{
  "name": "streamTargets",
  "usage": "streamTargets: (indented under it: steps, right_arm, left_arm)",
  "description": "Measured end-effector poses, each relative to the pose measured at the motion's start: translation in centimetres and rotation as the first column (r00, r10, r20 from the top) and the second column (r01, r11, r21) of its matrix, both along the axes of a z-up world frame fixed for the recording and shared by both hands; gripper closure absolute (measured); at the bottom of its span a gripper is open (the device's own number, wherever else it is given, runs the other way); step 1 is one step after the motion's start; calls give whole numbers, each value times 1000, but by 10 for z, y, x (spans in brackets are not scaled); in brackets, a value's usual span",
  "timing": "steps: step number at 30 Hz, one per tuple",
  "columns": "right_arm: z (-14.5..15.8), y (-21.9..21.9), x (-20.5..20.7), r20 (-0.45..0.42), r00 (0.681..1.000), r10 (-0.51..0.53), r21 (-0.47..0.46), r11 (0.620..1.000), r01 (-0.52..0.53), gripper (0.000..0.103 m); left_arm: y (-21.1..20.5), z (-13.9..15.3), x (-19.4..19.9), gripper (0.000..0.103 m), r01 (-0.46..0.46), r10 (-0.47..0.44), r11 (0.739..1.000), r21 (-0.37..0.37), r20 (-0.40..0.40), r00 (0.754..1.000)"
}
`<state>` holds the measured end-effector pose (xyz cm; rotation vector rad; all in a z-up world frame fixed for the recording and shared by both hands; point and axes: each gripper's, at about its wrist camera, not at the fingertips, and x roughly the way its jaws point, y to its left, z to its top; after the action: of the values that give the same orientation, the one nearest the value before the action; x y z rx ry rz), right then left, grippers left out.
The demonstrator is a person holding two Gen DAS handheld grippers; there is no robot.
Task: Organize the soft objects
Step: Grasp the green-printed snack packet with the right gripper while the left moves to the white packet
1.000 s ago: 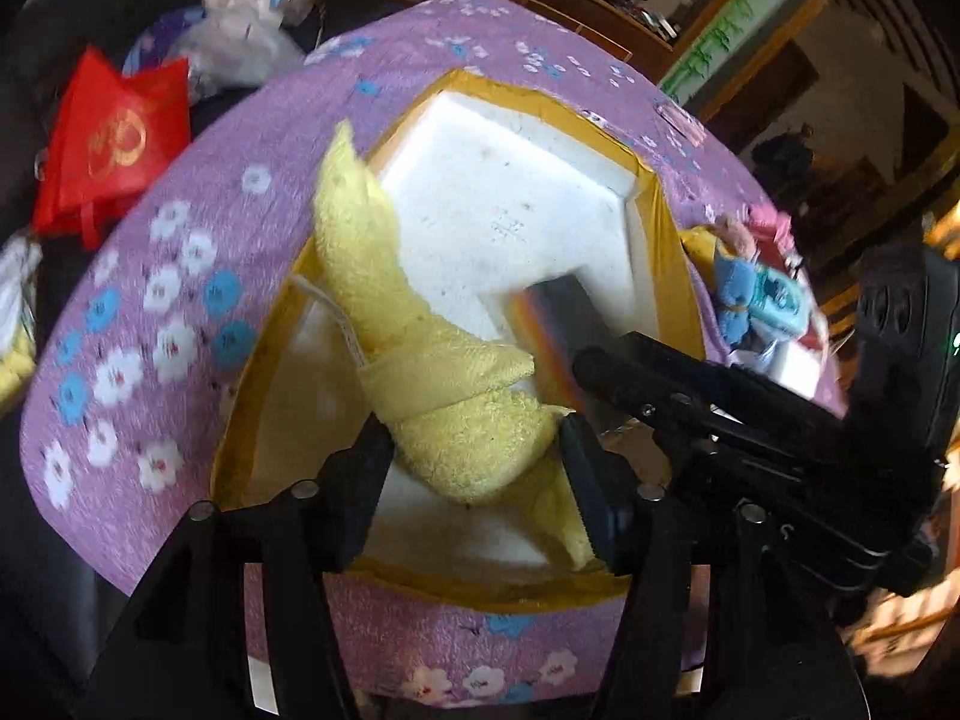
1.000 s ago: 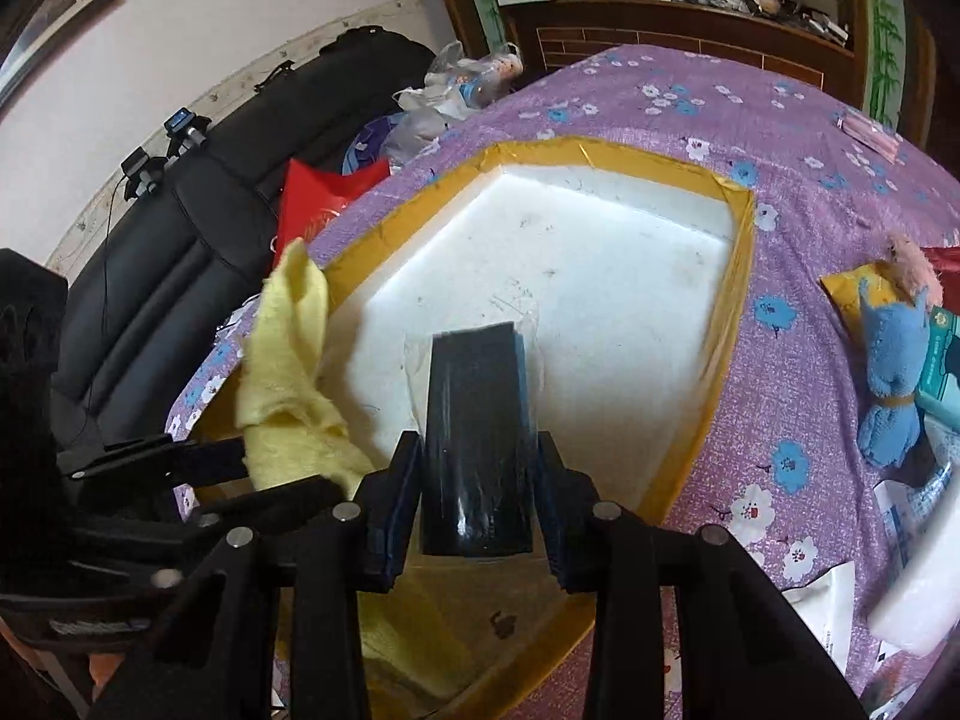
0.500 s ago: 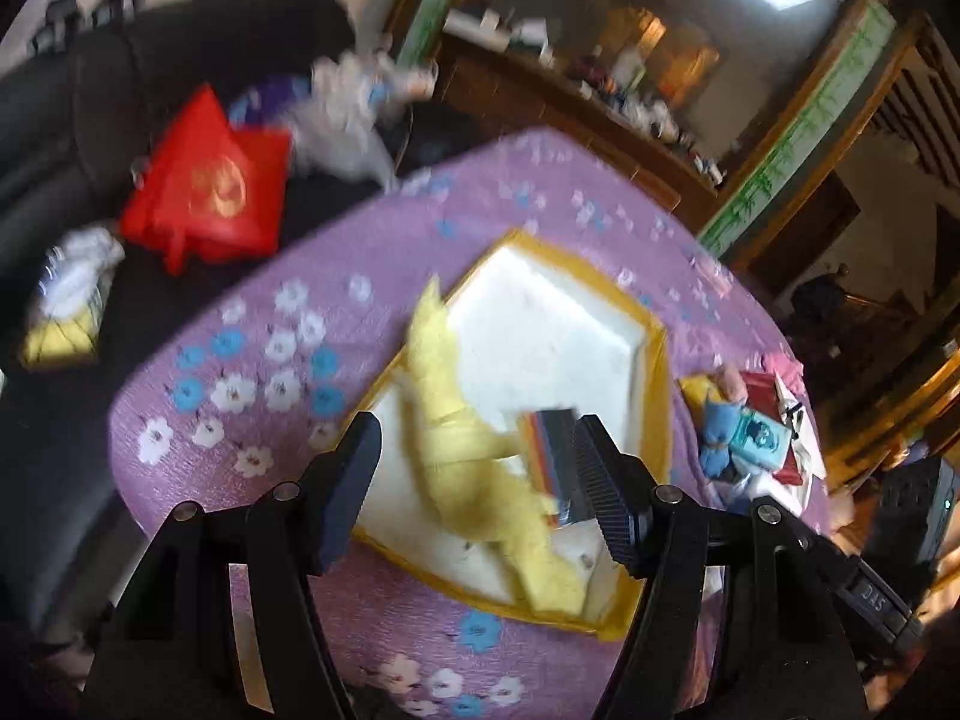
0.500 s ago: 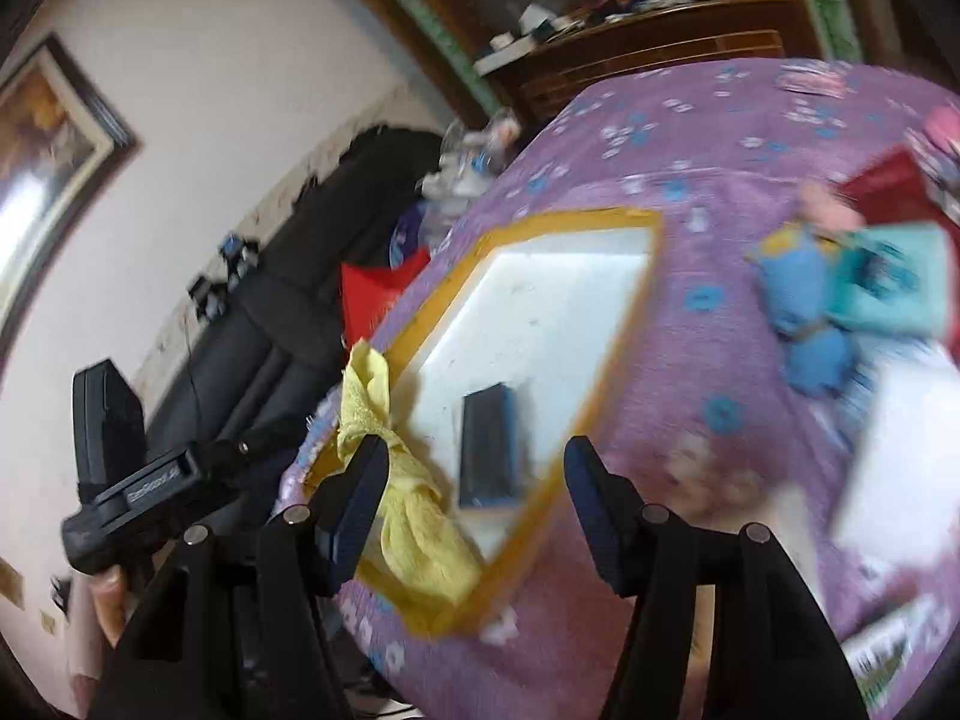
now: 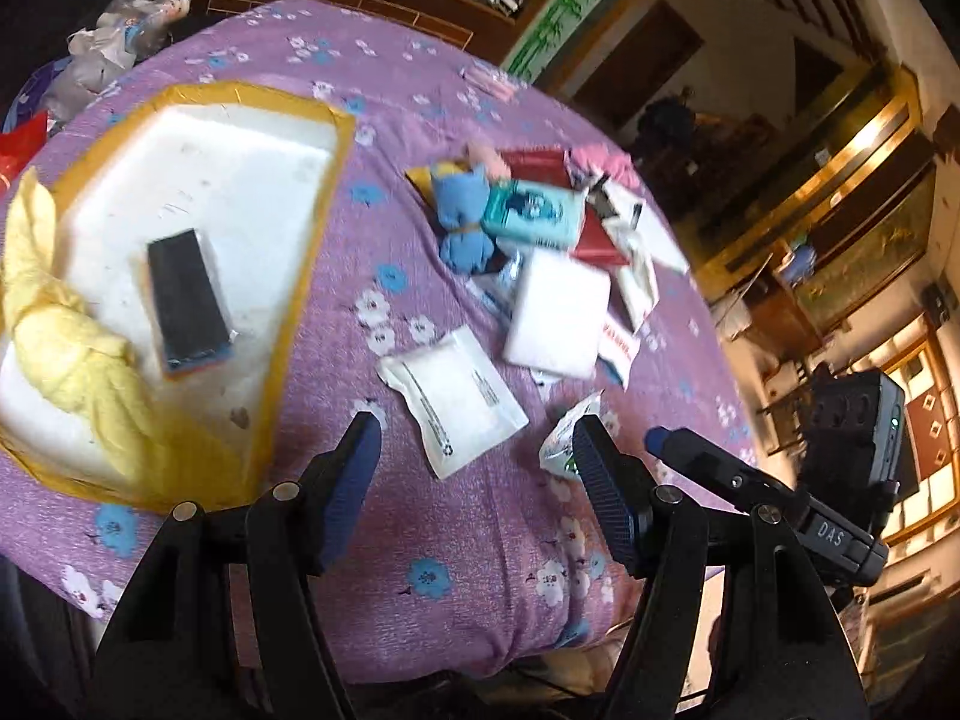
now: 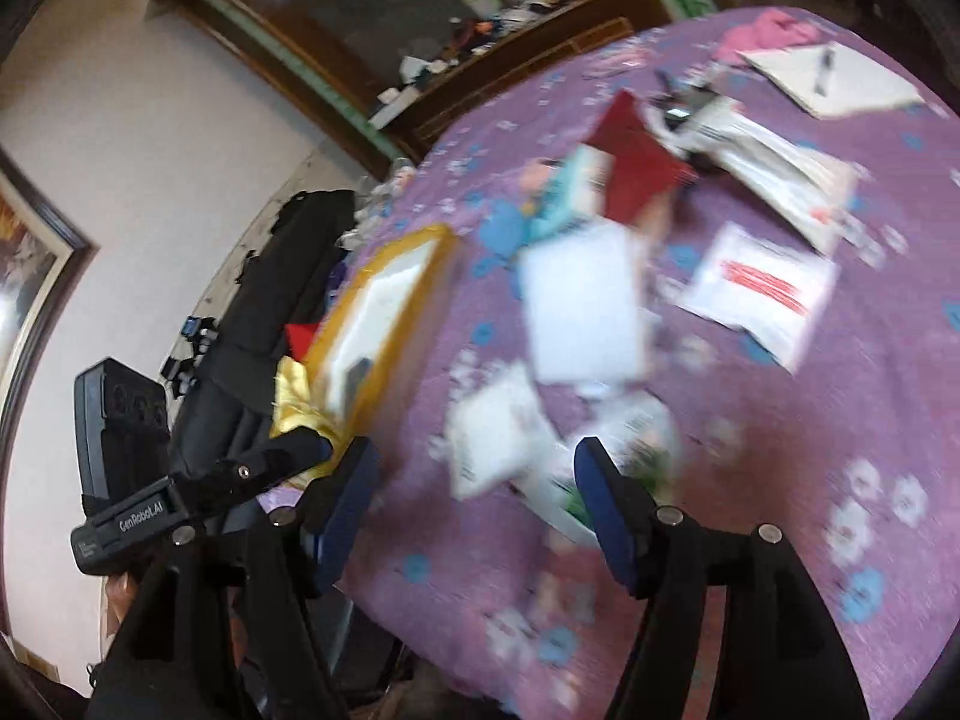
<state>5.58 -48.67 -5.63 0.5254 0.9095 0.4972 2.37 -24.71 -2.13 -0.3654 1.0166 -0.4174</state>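
Note:
A white foam tray with a yellow taped rim [image 5: 336,138] lies on the purple flowered table; it also shows in the right wrist view [image 6: 444,240]. In it lie a knotted yellow towel [image 5: 66,336] and a dark sponge block [image 5: 189,300]. A blue plush toy [image 5: 465,222], a teal packet [image 5: 534,213], a white foam pad [image 5: 555,315] and a flat white pouch [image 5: 456,399] lie to the right of the tray. My left gripper [image 5: 477,489] is open and empty above the table's near edge. My right gripper [image 6: 474,504] is open and empty; its view is blurred.
A red booklet [image 5: 591,231], pink cloth [image 5: 603,159] and papers [image 6: 762,288] crowd the table's right part. A small green and white packet [image 5: 564,444] lies by my left gripper's right finger. A black sofa with bags [image 5: 114,18] stands beyond the table.
The left gripper let go of the yellow towel and the right let go of the dark sponge; both now lie in the tray. Both grippers pulled back and swung right toward the pile.

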Motion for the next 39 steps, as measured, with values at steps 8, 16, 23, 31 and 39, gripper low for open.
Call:
streamTargets:
  steps: [8, 16, 23, 31, 39]
  right_arm:
    - [-29, -13, 3, -99, 994, -56, -70, 996, 49, 34]
    - [-47, -3, 35, -209, 974, -86, -42, 996, 79, 34]
    - [-43, 7, 33, -151, 979, -137, -180, 978, 109, 58]
    - [-43, -15, 21, -117, 982, -147, -184, 975, 125, 75]
    - [-42, -15, 18, -86, 985, -150, -203, 970, 130, 76]
  left_arm:
    - [-8, -9, 1, 36, -1, 2, 999, 48, -27, 1000]
    - [0, -10, 8, 36, -23, 24, 998, 52, -28, 999]
    - [-18, -25, 24, 36, 26, -19, 994, 104, -70, 997]
    - [-51, -42, 65, 36, 95, -85, 970, 226, -51, 995]
    - [-60, -62, 74, 36, 192, -166, 962, 196, -138, 976]
